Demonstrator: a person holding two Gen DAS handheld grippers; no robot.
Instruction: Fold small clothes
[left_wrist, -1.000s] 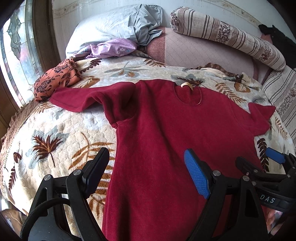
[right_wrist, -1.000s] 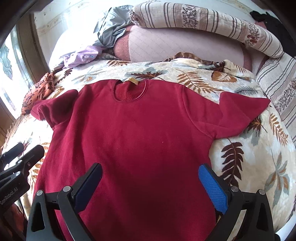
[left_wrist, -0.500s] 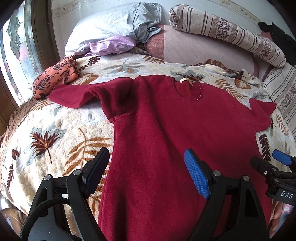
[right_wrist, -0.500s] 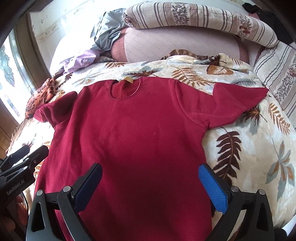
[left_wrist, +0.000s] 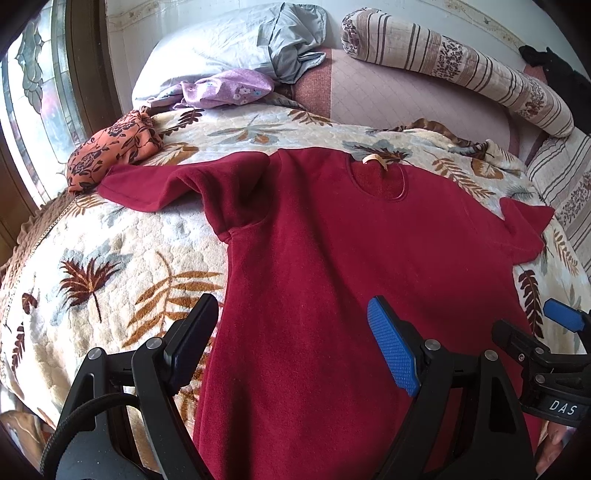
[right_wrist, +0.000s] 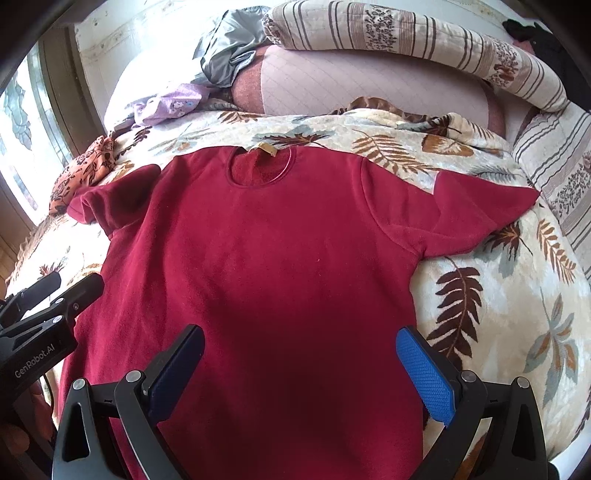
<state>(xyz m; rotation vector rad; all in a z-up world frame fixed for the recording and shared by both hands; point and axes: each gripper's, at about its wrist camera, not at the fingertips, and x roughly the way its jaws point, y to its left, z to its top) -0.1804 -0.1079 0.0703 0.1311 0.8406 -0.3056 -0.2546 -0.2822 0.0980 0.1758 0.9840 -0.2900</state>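
- A leaf-print quilt is spread over the whole bed and fills most of both views.
- The red sweater is laid flat on the quilt at the centre of each frame, collar toward the top, with a tan label seen at the neck.
- In the left wrist view, one sleeve is stretched toward the upper left; the other is bunched into a point at the right edge.
- A striped bolster is seen along the top, and a pale pillow is propped at upper left with grey cloth draped over it.
- An orange floral garment is crumpled at the left, its edge just beside the sleeve cuff; a lilac garment is heaped below the pillow.
- The left gripper is held over the sweater's lower left part, jaws spread wide, nothing between them.
- The right gripper is poised over the lower middle of the sweater, also spread wide and empty.
- Contact between either gripper and the fabric cannot be judged.
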